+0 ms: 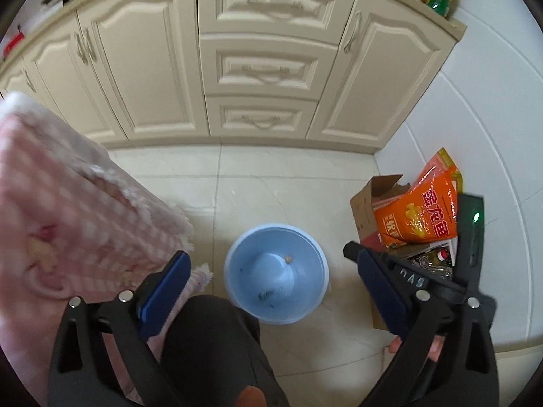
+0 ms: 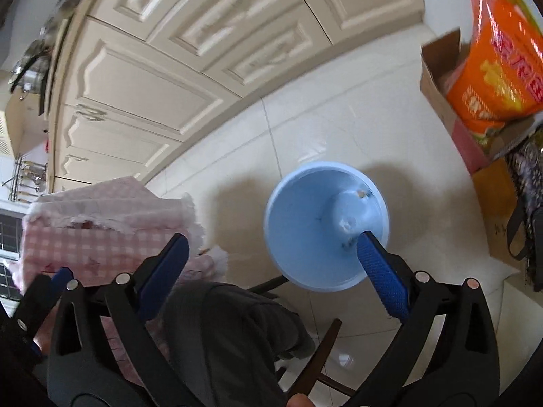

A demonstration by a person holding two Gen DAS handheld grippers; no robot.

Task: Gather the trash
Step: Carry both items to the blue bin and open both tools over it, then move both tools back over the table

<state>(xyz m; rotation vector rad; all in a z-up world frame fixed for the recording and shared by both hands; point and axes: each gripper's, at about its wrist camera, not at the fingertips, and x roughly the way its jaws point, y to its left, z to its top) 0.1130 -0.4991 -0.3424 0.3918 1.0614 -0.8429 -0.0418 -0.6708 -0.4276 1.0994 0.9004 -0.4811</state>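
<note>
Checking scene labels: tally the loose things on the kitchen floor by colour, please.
Light blue: 1, the bin
Orange: 1, the printed bag
Brown: 1, the cardboard box
Total: 3

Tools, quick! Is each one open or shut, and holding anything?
Left tool: open, holding nothing.
Right tool: open, holding nothing.

Your light blue trash bin (image 1: 276, 273) stands upright on the floor tiles, open-topped (only a few scraps inside), near the cabinets
</note>
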